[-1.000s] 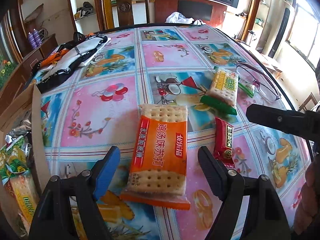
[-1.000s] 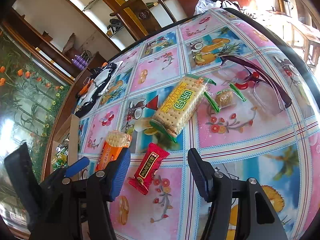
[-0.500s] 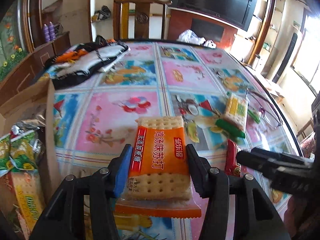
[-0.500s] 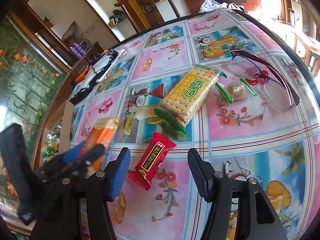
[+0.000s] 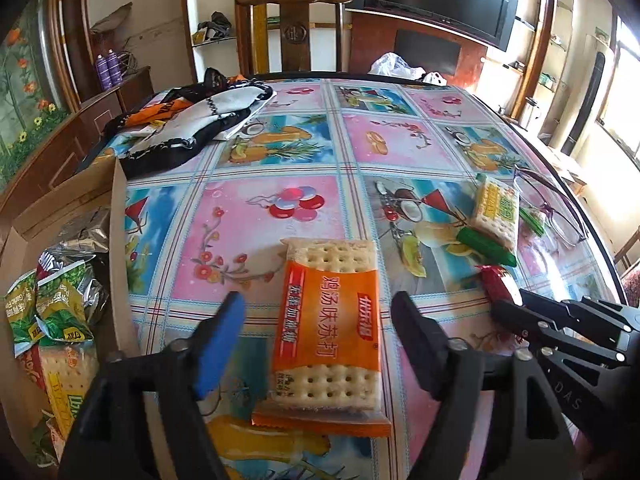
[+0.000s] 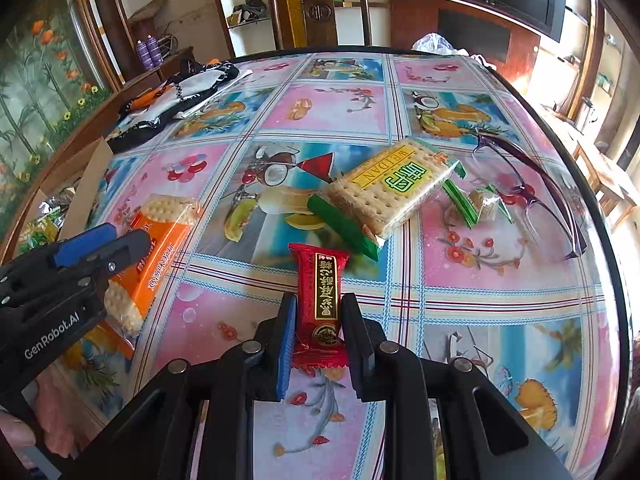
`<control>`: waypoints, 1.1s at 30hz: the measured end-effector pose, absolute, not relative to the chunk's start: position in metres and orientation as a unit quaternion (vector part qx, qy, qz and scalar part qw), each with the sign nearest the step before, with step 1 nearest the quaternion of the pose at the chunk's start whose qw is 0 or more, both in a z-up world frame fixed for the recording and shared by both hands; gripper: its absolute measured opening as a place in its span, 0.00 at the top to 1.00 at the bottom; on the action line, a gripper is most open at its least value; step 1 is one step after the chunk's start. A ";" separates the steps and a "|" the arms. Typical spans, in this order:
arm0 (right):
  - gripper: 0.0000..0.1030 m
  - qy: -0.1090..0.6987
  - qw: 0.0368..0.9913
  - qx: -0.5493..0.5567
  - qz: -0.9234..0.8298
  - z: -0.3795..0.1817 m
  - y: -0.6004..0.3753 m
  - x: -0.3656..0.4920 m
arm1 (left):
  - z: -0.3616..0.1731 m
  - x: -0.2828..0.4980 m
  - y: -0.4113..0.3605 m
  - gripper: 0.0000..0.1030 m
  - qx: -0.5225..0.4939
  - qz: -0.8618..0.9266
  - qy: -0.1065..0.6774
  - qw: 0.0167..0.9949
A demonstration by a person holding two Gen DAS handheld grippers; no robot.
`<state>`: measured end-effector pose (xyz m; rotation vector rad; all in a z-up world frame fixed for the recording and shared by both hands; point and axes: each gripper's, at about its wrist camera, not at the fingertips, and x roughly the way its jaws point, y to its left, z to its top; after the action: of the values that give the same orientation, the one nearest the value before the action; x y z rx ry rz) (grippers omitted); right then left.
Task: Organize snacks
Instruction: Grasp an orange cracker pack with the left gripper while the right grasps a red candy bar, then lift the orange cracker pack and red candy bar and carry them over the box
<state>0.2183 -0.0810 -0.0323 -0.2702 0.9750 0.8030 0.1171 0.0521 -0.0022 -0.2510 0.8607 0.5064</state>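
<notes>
An orange cracker pack [image 5: 326,328] lies on the table between the fingers of my left gripper [image 5: 316,324], which is open around it with gaps on both sides. It also shows in the right wrist view [image 6: 154,252]. My right gripper [image 6: 318,320] has closed on a small red snack bar [image 6: 325,300] that rests on the table. A green and yellow cracker pack [image 6: 390,188] and a small green candy [image 6: 482,204] lie further back.
A cardboard box [image 5: 116,240] with several snack bags [image 5: 52,312] stands at the left table edge. Purple glasses [image 6: 528,188] lie at the right. A black and white cloth [image 5: 192,124] lies at the far left. A wooden chair stands behind the table.
My left gripper had closed on the orange pack, then opened again. My right gripper moved forward and closed on the red snack bar.
</notes>
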 end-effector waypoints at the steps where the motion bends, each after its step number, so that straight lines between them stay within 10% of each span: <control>1: 0.78 0.454 0.799 -0.124 0.375 -0.032 -0.082 0.218 | -0.003 0.118 0.050 0.24 -0.116 0.242 0.413 0.870; 7: 0.79 0.438 0.807 -0.110 0.380 -0.022 -0.084 0.213 | -0.019 0.127 0.050 0.22 -0.104 0.249 0.441 0.856; 11: 0.79 0.434 0.804 -0.106 0.392 -0.019 -0.082 0.208 | -0.024 0.127 0.056 0.49 -0.118 0.248 0.441 0.854; 33: 0.79 0.382 0.838 -0.139 0.364 -0.008 -0.082 0.199 | 0.015 0.109 0.042 0.49 -0.086 0.266 0.331 0.901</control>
<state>0.1995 -0.0821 -0.0080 -0.2940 0.8087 0.7711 0.1086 0.0421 0.0153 -0.1789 0.6851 0.5493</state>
